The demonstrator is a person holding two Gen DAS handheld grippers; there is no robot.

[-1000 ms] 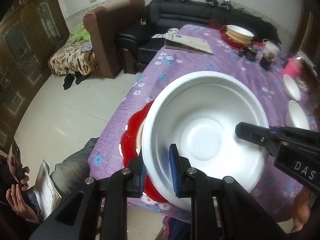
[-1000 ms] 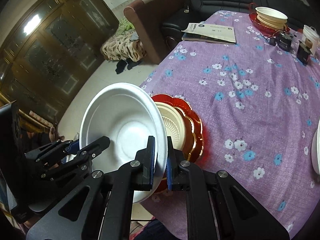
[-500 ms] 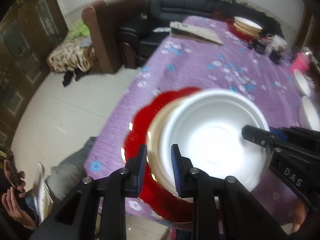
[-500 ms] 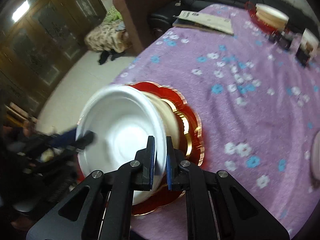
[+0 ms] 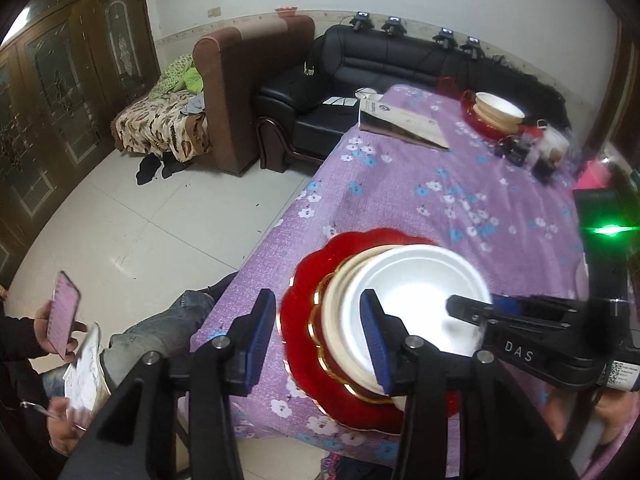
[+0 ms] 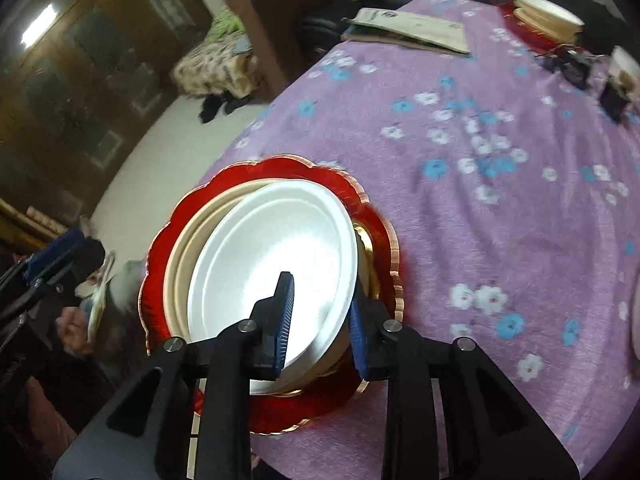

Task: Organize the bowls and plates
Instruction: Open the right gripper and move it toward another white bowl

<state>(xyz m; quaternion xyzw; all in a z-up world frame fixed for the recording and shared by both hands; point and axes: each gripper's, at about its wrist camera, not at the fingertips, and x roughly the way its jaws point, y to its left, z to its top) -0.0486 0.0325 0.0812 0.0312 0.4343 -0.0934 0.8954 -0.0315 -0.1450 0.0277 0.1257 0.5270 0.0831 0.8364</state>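
indoor light, moderate. white bowl (image 5: 416, 300) blown out by glare. right wrist view motion-blurred and dim at left. heavy fisheye bending, black vignette corners. green led flare (image 5: 608, 231).

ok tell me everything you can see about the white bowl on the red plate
The white bowl is round, plain and matte, like foam or plastic, with a wide rim and a flat circular base. It sits upright but slightly tilted in a cream bowl, which rests on the red scalloped gold-edged plate near the table edge. The right gripper is open, its fingers straddling the near rim; contact is unclear. The left gripper is open too, beside the opposite rim.
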